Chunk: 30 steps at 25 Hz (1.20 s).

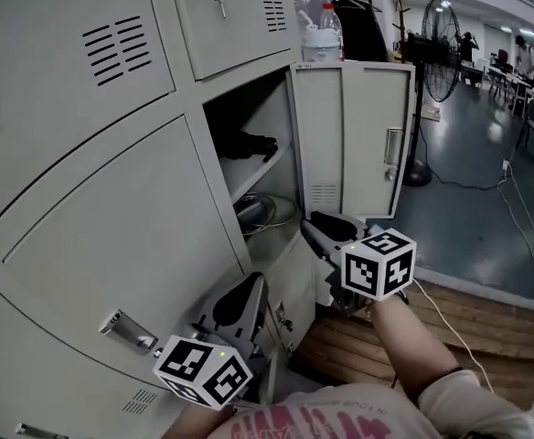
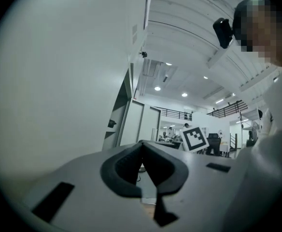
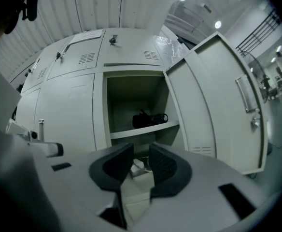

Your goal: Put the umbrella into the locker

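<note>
Right tongs [image 3: 141,152] slightly apart, empty, left tongs [image 2: 142,148] together, empty, folded black umbrella [image 3: 149,119] lying level on locker [image 3: 98,110] shelf [image 3: 131,131], long axis side to side

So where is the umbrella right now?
The umbrella lies on the upper shelf inside the open locker, mid-frame in the head view, just left of the swung-out door.
</note>
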Available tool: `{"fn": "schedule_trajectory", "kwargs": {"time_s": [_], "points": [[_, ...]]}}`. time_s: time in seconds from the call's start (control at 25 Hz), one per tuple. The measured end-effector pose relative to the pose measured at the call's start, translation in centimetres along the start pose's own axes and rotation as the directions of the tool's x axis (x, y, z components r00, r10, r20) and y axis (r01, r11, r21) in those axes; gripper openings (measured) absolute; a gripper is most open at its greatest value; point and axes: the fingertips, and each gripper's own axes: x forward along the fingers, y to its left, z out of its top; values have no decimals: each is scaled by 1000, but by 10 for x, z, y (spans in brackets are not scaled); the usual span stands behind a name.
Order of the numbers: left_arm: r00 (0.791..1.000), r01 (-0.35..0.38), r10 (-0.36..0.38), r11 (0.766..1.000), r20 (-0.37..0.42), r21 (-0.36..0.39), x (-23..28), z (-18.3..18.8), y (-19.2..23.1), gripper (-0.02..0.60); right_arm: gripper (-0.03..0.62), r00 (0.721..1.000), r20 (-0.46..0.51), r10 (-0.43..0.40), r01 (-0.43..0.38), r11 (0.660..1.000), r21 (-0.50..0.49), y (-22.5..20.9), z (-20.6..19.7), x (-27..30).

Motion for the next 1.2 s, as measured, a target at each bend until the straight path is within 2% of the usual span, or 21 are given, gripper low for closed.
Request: {"fn": "schedule_trajectory", "kwargs": {"time_s": [0.24,0.48,0.6,0.72,0.92,1.04,1.2], "points": [[999,41,-41,999,3,17,-9,-9,-17,2,44,999,18,-43,41,995,87,26,-9,-54],[998,17,-17,1000,67,-4,-12,-6,-20,2,21,989,117,-91,92,996,-8,37,9,-95],[997,23,-22,1000,71,-18,-7,-5,-26,2,2,979,188,-86,90,996,-11,41,20,-111],[996,0,1,1000,87,-4,-5,-4,-32,2,0,971,218,-93,99,995,-13,37,26,-123],[990,-70,70,998,119,-4,3,-3,-40,2,-2,966,208,-152,169,983,-69,10,28,-139],[988,-86,89,996,125,-29,11,-5,-54,2,-2,973,170,-154,169,983,-76,-7,25,-148],[983,-108,110,994,144,-18,22,-8,-78,2,-2,983,132,-131,142,987,-79,-21,23,-163]]}}
